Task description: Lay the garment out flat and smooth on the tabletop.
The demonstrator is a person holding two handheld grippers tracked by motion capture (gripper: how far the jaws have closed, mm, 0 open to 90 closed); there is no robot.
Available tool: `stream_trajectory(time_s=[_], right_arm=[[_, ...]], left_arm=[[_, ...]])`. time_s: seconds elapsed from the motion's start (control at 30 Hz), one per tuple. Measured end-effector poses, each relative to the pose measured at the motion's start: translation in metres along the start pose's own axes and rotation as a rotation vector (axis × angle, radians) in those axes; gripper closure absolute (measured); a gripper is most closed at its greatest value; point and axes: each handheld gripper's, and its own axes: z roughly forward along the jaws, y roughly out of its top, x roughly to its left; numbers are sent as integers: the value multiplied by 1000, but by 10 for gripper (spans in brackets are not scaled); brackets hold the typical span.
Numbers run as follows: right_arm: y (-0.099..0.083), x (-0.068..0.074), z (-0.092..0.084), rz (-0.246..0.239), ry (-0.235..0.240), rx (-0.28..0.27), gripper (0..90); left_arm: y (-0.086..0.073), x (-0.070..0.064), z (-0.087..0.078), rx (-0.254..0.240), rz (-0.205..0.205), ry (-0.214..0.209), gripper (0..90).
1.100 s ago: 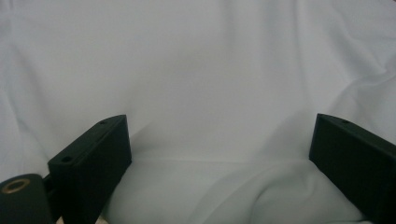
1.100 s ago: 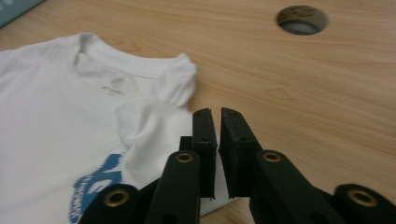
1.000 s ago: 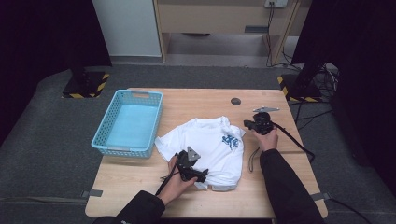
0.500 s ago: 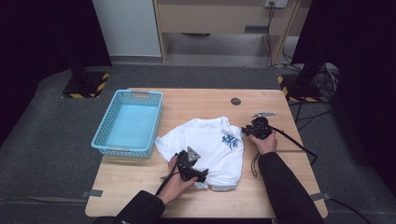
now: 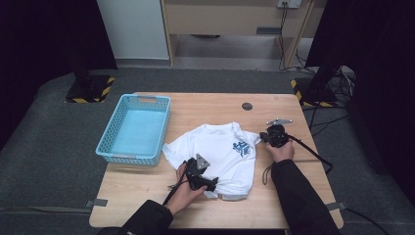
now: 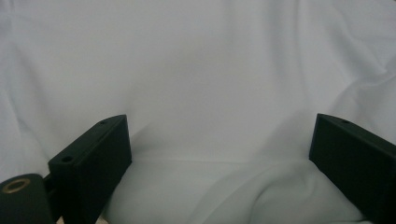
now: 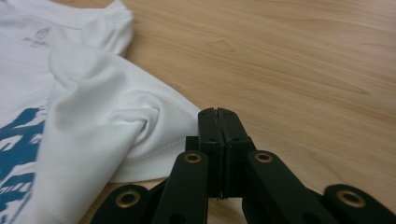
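We are folding a white T-shirt (image 5: pixel 220 154) lying spread on the tabletop (image 5: pixel 293 205), and the work looks barely begun: the body is still flat, with one sleeve (image 7: pixel 93 107) partly turned in. Our right gripper (image 7: pixel 218 119) is clenched, its jaws pressed together just beside the sleeve hem; whether any cloth is caught between them, we cannot tell. Our left gripper (image 5: pixel 201 181) is resting on the shirt's lower edge, released, jaws wide with only loose cloth ahead of them. A blue basket (image 5: pixel 134 129) is waiting well off to the left of it.
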Motion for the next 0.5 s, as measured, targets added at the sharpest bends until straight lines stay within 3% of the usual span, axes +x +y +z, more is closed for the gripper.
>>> stream_trajectory(time_s=[0.1,0.2,0.4,0.5], right_arm=[[-1,-10,-4,30,-28,-2,892],[-4,-34,-15,103,-82,-9,892],[-5,-62,-34,164,-174,-35,890],[-4,-63,-37,135,-220,-18,882]], left_arm=[[0,0,0,0,0,0,47],[0,0,0,0,0,0,47],[0,0,0,0,-2,3,47],[0,0,0,0,-3,4,47]])
